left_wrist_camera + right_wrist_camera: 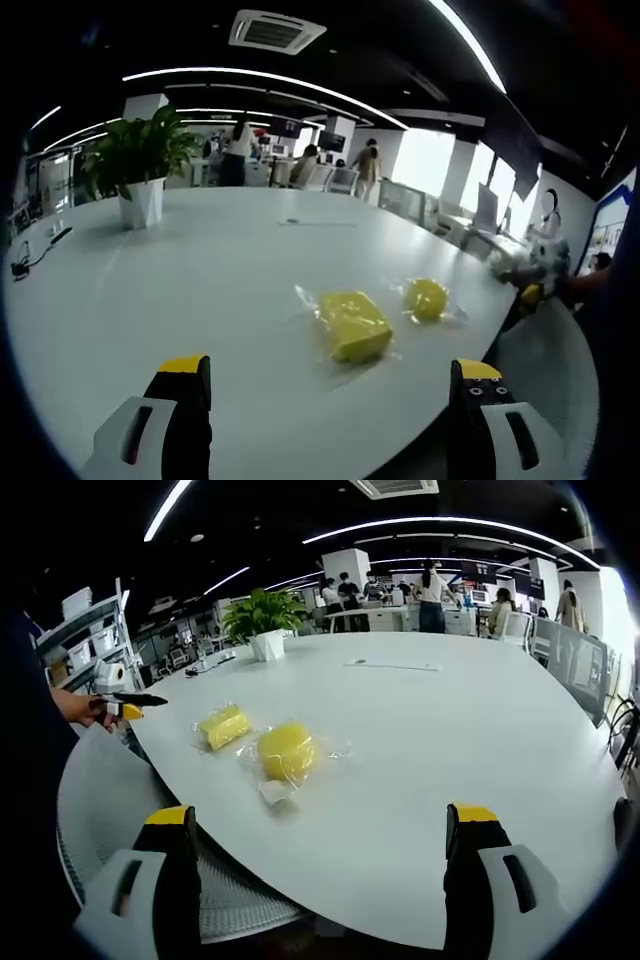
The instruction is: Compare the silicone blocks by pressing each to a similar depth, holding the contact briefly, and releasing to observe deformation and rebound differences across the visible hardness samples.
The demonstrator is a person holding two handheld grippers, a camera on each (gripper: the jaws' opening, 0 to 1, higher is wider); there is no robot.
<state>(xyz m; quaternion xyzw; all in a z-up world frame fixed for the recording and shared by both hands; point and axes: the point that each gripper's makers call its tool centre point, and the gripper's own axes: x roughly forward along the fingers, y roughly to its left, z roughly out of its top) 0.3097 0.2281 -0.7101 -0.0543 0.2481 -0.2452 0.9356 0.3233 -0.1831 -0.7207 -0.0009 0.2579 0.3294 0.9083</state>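
In the left gripper view, the left gripper (330, 400) is hovering wide open and empty over the tabletop (200, 270), while the block (353, 325) and ball (426, 298) are lying bagged near the tabletop's edge. In the right gripper view, the right gripper (325, 880) is gaping empty off that edge; ball (286, 751) and block (224, 726) are lying close beside each other, with the plant (262, 616) sitting far back.

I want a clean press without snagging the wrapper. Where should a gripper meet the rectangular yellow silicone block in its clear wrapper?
Probably the flat top of the rectangular yellow silicone block, coming from above: it lies flat on the white table, loose film flaring at its ends.
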